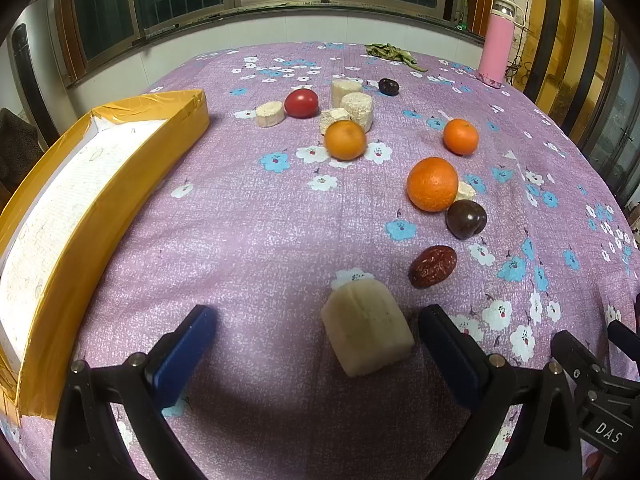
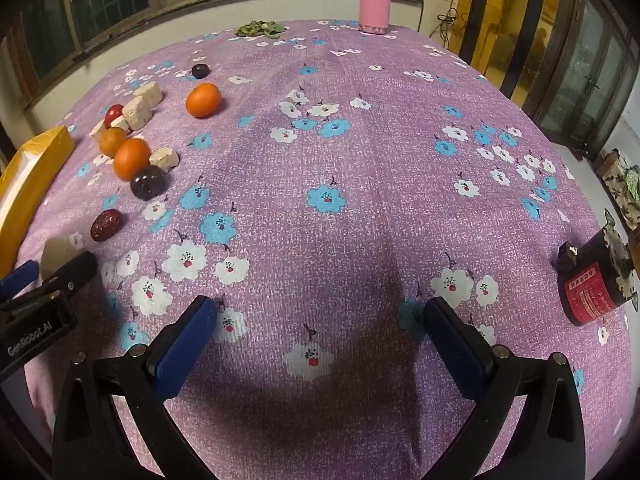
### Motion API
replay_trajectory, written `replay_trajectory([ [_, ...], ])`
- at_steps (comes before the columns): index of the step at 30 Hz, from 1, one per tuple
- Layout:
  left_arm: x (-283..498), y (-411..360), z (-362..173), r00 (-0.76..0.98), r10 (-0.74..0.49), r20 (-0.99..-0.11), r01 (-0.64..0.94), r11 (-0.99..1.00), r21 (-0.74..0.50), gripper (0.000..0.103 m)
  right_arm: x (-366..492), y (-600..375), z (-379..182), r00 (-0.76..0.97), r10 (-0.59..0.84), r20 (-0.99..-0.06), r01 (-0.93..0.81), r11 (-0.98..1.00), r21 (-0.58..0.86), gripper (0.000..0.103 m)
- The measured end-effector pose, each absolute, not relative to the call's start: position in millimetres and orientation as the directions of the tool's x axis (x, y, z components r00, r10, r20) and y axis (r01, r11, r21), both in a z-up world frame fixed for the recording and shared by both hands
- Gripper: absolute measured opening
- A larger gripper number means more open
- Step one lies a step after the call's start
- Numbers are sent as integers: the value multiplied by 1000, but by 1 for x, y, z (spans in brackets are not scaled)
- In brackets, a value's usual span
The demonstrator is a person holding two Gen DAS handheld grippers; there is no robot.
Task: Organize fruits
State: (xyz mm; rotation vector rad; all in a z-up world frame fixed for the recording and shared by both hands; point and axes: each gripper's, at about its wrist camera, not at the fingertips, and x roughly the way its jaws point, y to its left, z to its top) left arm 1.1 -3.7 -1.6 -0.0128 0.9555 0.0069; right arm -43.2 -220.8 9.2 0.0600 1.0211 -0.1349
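My left gripper (image 1: 318,334) is open just above the purple cloth, and a pale peeled banana chunk (image 1: 366,326) lies between its fingers, nearer the right one. Beyond it lie a red date (image 1: 433,266), a dark plum (image 1: 466,219), three oranges (image 1: 432,184) (image 1: 345,139) (image 1: 461,136), a red tomato (image 1: 301,103), several pale chunks (image 1: 357,109) and a far plum (image 1: 388,86). A yellow box (image 1: 100,208) with a white inside stands to the left. My right gripper (image 2: 320,330) is open and empty over bare cloth; the fruit lies to its left, including one orange (image 2: 203,100).
A pink bottle (image 1: 498,46) and a heap of green leaves (image 1: 390,52) stand at the far edge. A black and red canister (image 2: 596,280) sits at the table's right edge. The left gripper's body (image 2: 44,304) shows at the left of the right wrist view.
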Motion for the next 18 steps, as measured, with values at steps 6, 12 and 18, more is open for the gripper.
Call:
replay_trajectory([
  [6,0,0,0,571,-21,-820,16,1000,-14,103,-42,-219,10,515,-85,-853,140,990,-14,103],
  [12,-6,28,14,596,-53,-801,20,998,-51,103,-48,-212,24,559,-59,-827,121,993,10,103],
  [18,-28,67,48,701,15,-713,-37,999,-16,103,-55,-181,57,639,-60,-767,56,998,-32,103],
])
